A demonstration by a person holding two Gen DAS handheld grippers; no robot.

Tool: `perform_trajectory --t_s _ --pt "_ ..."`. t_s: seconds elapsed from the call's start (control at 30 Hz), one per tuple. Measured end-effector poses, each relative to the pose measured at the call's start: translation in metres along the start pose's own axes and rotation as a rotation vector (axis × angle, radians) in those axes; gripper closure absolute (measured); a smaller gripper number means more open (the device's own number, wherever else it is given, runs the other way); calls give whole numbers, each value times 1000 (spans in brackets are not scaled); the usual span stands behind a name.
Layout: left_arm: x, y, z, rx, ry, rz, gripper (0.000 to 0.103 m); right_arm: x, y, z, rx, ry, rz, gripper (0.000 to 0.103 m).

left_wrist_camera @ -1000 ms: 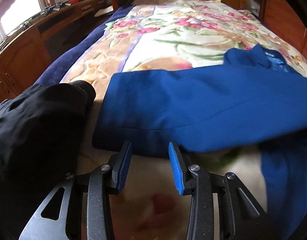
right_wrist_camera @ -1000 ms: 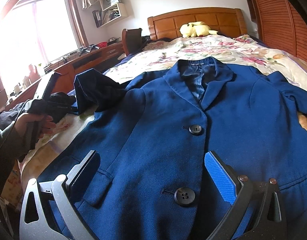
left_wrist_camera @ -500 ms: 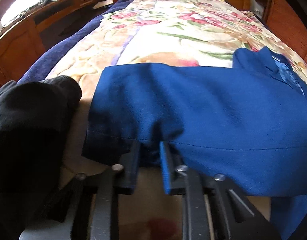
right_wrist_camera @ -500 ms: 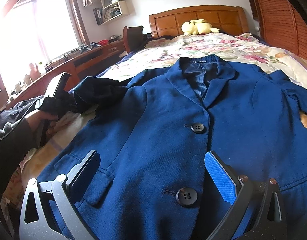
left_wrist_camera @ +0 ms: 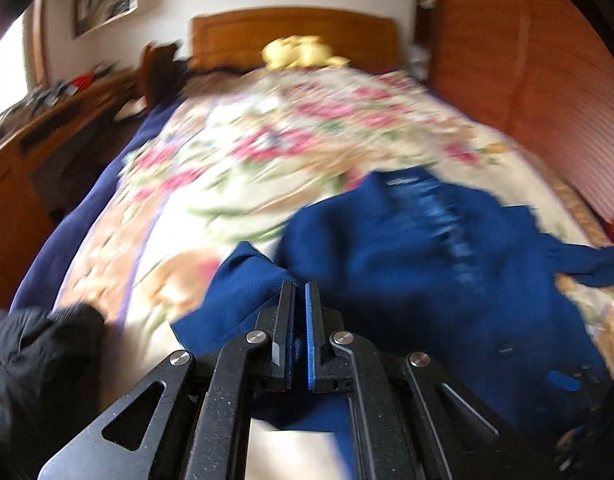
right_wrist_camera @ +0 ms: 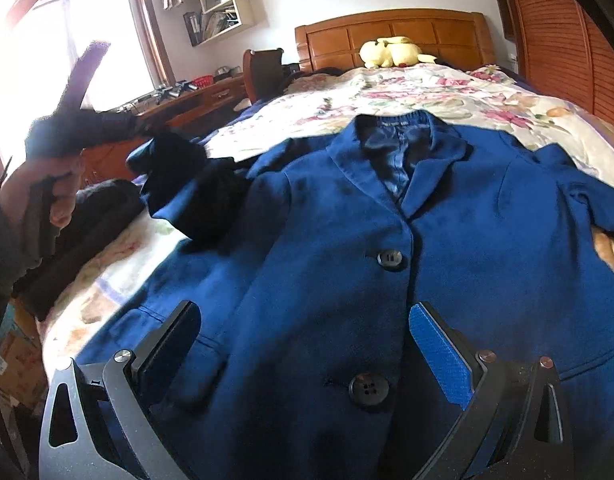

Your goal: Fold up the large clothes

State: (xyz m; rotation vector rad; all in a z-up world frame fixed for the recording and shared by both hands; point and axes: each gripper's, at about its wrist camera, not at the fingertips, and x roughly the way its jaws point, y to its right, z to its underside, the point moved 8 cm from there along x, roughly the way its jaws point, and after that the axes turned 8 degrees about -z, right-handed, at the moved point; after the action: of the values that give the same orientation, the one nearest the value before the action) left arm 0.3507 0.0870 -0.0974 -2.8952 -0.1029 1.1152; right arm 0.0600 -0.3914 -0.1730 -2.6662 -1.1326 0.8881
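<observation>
In the left wrist view, blurred by motion, we see our left gripper (left_wrist_camera: 300, 292) with its fingers pressed together on a fold of the jacket's sleeve (left_wrist_camera: 243, 292), blue cloth showing in the narrow slit between the pads. The sleeve hangs lifted off the blanket (left_wrist_camera: 235, 168) at the gripper. The rest of the jacket (left_wrist_camera: 407, 264) lies spread toward the right edge of the bed, its collar pointing at the headboard (left_wrist_camera: 295, 36). A black garment (left_wrist_camera: 31, 356) is heaped at the bed's near left corner. A yellow plush toy (left_wrist_camera: 299, 53) sits by the headboard, and a wooden desk (left_wrist_camera: 47, 128) runs along the bed's left side.

In the right wrist view, we see our right gripper (right_wrist_camera: 307, 344) with its fingers spread wide, hovering over the lower front of the jacket (right_wrist_camera: 327, 280); nothing lies between the pads. The jacket lies face up across the near end of the bed, buttoned, with two dark buttons (right_wrist_camera: 390, 259) down its front and the collar toward the headboard (right_wrist_camera: 391, 38). At the left, our left hand (right_wrist_camera: 47, 188) holds the other gripper up above the bed's left edge, and the sleeve (right_wrist_camera: 179, 184) rises from the blanket (right_wrist_camera: 387, 96) to it, bunched and dark. The black garment (right_wrist_camera: 95, 216) lies under that hand at the left edge. The plush toy (right_wrist_camera: 391, 53) rests against the headboard, and a window (right_wrist_camera: 59, 52) glares at the left.
</observation>
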Motion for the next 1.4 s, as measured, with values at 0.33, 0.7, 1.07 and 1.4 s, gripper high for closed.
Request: perform_trajectory --t_s 0.33,0.7,1.07,1.4 --pt "-65 121 -15 184 75 167 86 -65 19 -4 -25 57 115 0" --pt "-80 85 60 175 48 146 65 -75 17 -12 -44 52 119 0" --pt "-38 -13 151 -4 -55 -10 65 -22 1 -42 -119 -26 33 17" --pt "-23 -40 175 -81 -50 -12 65 54 -1 -49 -111 -174 -17 40"
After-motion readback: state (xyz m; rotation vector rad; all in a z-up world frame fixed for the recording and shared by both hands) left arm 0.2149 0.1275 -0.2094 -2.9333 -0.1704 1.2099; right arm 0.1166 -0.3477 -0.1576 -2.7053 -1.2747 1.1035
